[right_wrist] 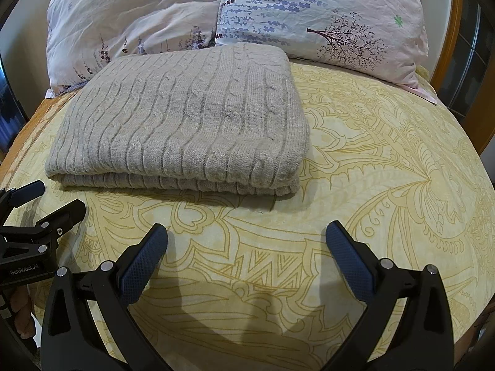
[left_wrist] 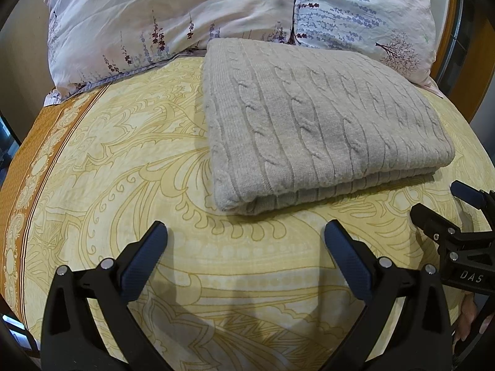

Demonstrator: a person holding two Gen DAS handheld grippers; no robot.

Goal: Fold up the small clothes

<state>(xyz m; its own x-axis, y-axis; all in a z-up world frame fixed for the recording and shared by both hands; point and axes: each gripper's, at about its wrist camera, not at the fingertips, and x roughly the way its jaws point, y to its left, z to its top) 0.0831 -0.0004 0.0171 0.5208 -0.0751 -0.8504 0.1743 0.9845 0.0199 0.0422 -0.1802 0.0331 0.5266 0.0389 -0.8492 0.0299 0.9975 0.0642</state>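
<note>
Both my left gripper point(left_wrist: 246, 235) and right gripper point(right_wrist: 246, 235) hang spread and empty, near the folded cable-knit sweater point(right_wrist: 185, 120) lying on the yellow bedsheet point(right_wrist: 371, 170) before the floral pillows point(right_wrist: 309, 9). If I nudge its near edge, I reckon the stacked layers could slide apart.

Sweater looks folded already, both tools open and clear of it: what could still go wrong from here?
1. The sweater is a thick, loose stack; nudging its near edge could slide the top layer off.
2. Its far edge touches the pillows, so pushing it back may bunch it.
3. The left tool and right tool sit close and could collide.
</note>
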